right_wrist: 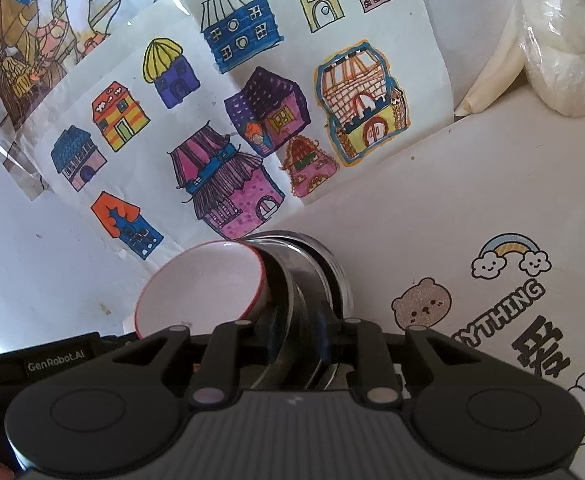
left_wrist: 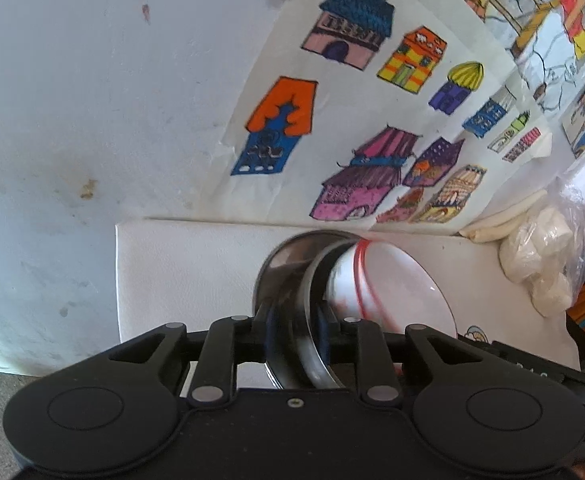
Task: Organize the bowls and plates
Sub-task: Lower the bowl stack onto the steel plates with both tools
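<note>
Both grippers, left gripper [left_wrist: 295, 336] and right gripper [right_wrist: 297, 334], pinch the steel plates' [left_wrist: 292, 280] rims over the white table [right_wrist: 432, 208], red-rimmed bowl [right_wrist: 200, 284] tilting inside; stiff, slick metal, breakable bowl — grip rims firmly.

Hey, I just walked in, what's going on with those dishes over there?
A person is working with two handheld claws. The left claw and the right claw are both closed on the rims of tilted steel plates, gripping them from opposite sides. A white bowl with a red rim sits tipped among them. All this is over a white mat printed with cartoon bears, beside coloured house drawings.
</note>
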